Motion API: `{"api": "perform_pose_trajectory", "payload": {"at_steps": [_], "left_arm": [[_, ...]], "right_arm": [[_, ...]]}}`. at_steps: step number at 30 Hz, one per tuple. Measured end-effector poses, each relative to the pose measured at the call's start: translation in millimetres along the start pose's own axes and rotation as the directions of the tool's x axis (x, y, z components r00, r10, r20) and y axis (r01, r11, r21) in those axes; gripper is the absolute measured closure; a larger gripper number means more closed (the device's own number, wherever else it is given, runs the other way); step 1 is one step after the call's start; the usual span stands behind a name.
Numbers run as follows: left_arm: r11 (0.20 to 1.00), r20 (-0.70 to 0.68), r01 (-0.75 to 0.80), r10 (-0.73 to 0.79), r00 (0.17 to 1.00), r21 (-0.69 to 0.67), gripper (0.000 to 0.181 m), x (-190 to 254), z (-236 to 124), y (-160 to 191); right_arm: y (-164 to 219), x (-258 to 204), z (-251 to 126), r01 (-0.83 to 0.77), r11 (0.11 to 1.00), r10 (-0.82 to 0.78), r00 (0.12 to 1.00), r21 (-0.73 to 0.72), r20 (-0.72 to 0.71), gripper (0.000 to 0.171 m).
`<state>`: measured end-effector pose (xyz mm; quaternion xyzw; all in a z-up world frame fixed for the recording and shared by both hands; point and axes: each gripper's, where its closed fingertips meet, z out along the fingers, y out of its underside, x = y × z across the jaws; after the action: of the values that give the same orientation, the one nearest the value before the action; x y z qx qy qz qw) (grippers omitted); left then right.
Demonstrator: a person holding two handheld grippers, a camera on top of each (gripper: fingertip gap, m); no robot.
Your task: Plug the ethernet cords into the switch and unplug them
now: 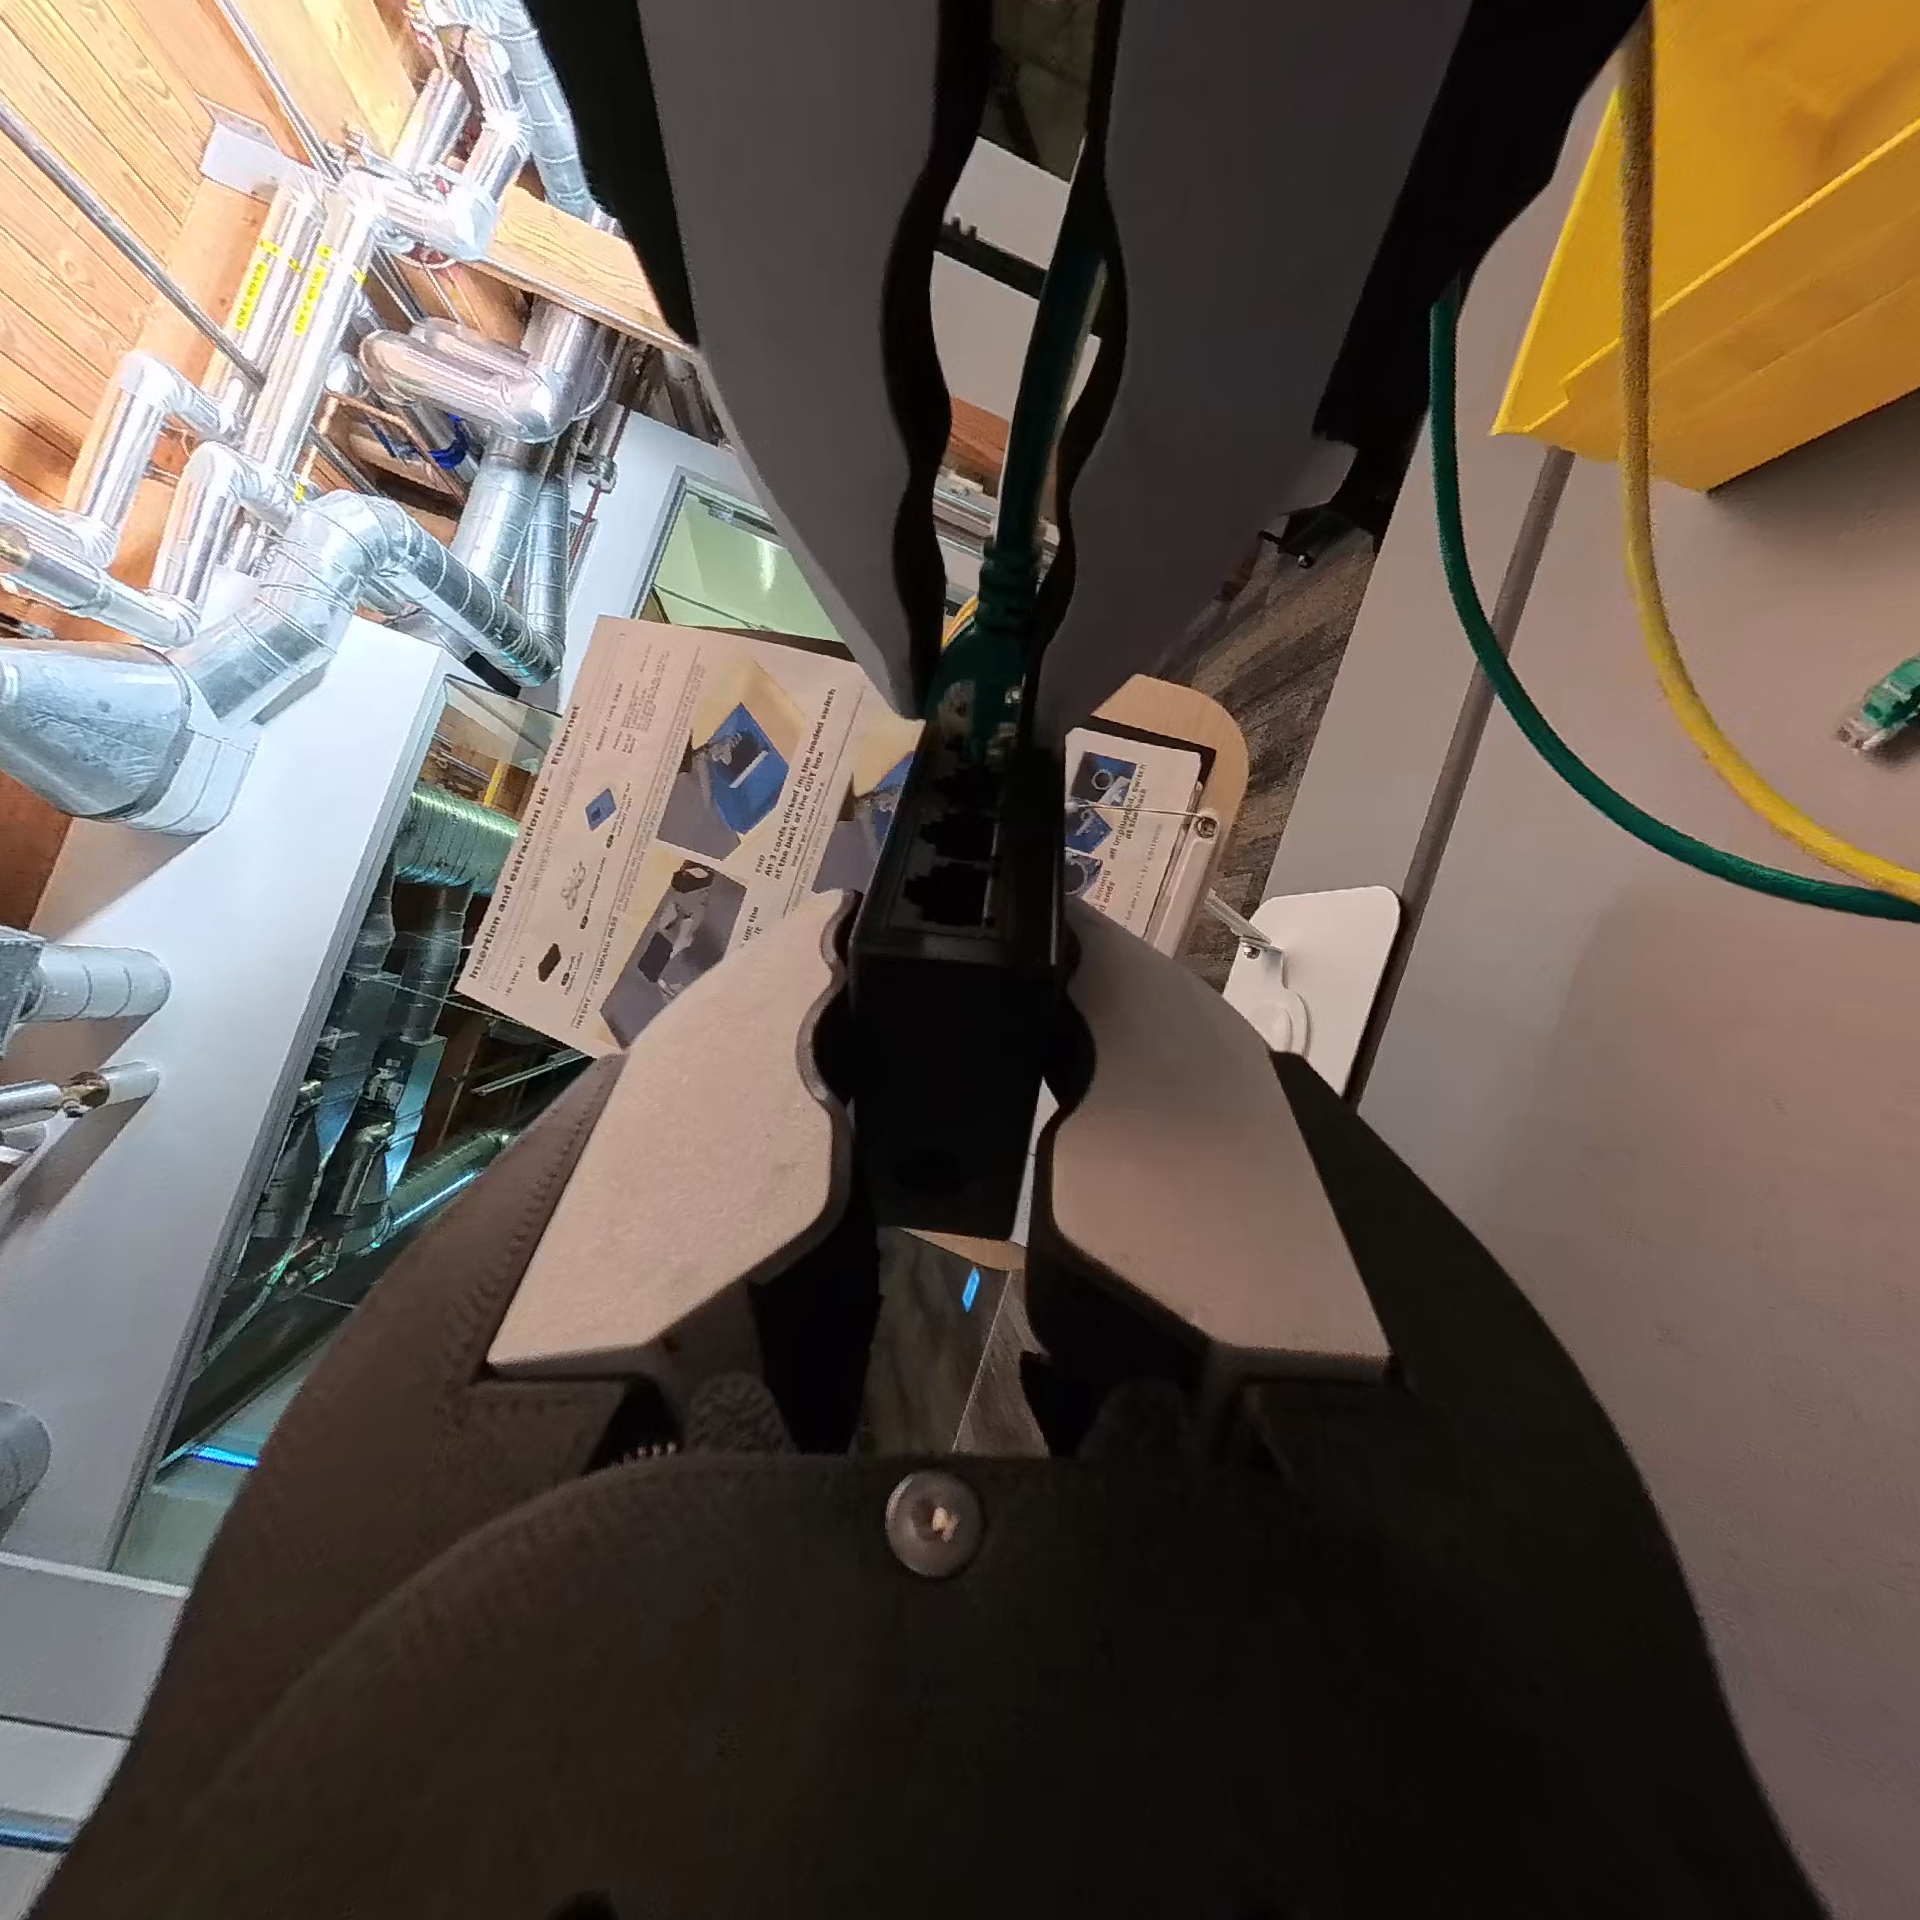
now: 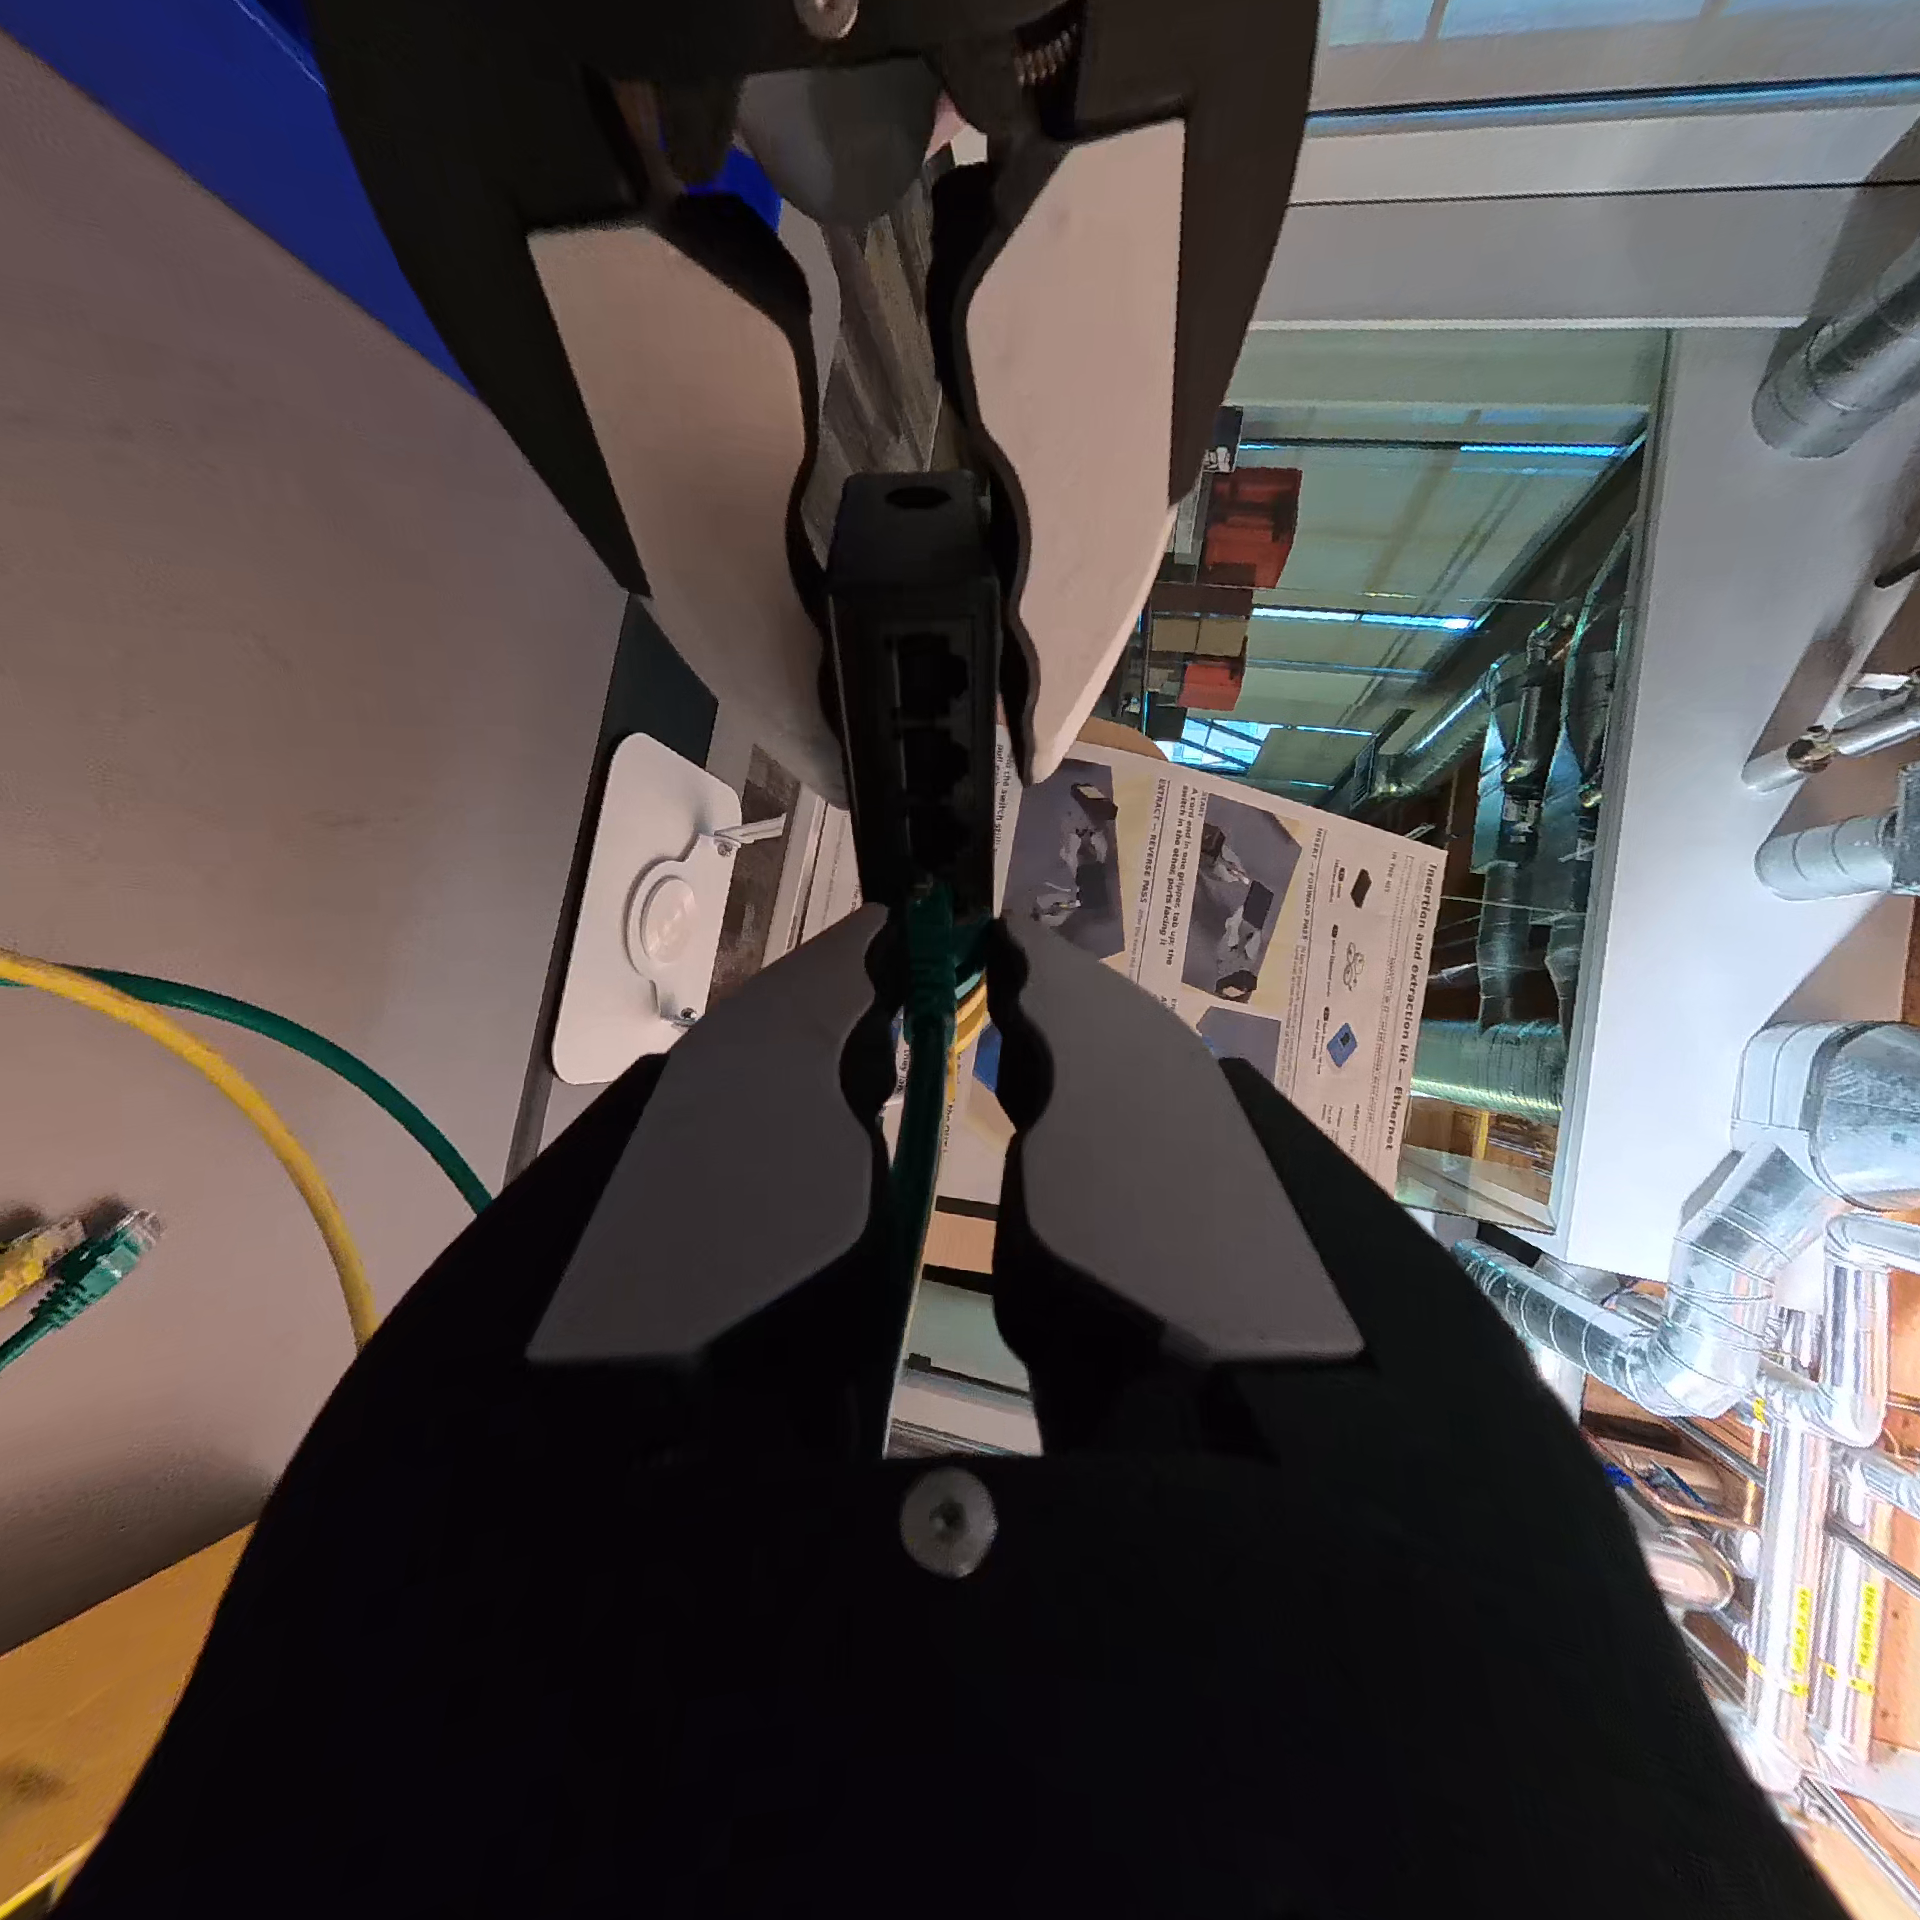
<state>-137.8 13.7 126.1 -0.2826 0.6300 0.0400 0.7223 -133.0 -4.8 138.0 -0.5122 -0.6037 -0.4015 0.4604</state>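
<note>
Clamping the small black plastic ethernet switch [image 1: 951,997] between its pale pads, the left gripper [image 1: 948,1029] holds it aloft while the right gripper [image 2: 932,966], closed around the green ethernet cord [image 2: 925,1049], sets its plug at the switch's end port. Whether it is seated is unclear; next probably comes a straight push or pull. A yellow ethernet cord [image 2: 260,1101] lies loose below the switch.

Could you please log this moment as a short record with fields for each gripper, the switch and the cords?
left gripper: jaws shut on the black switch, held in the air
right gripper: jaws shut on the green cord just behind its plug
green plug: at the switch's end port; seating unclear
empty ports: three visible
spare ends: green connector and yellow connector on the grey table
</note>
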Motion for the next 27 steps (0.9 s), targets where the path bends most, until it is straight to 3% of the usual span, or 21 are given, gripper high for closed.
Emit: {"api": "perform_pose_trajectory", "payload": {"at_steps": [5, 9, 20, 24, 27], "left_arm": [[1.0, 0.108, -0.009, 0.008, 0.994, 0.012, 0.149, -9, 3, -5], [0.998, 0.048, 0.063, -0.063, 0.997, 0.0, 0.149, -1, 10, -2], [0.992, 0.08, 0.13, -0.129, 0.988, -0.003, 0.149, -11, 11, 13], [0.99, 0.003, 0.141, -0.141, 0.99, 0.008, 0.15, -17, 3, 21], [0.987, 0.031, 0.16, -0.161, 0.986, 0.02, 0.15, -28, -5, 27]], "right_arm": [[0, 6, -5, 0.026, 1.0, -0.026, 0.999, 0.004, 0.02, 0.158], [8, 0, -1, 0.069, 0.996, -0.06, 0.988, -0.059, 0.144, 0.157], [2, 8, 13, 0.056, 0.994, -0.021, 0.937, -0.092, 0.35, 0.157], [-10, 14, 22, -0.066, 0.997, 0.075, 0.929, -0.039, 0.363, 0.156], [-22, 26, 28, -0.068, 0.997, 0.056, 0.955, 0.032, 0.29, 0.155]]}}
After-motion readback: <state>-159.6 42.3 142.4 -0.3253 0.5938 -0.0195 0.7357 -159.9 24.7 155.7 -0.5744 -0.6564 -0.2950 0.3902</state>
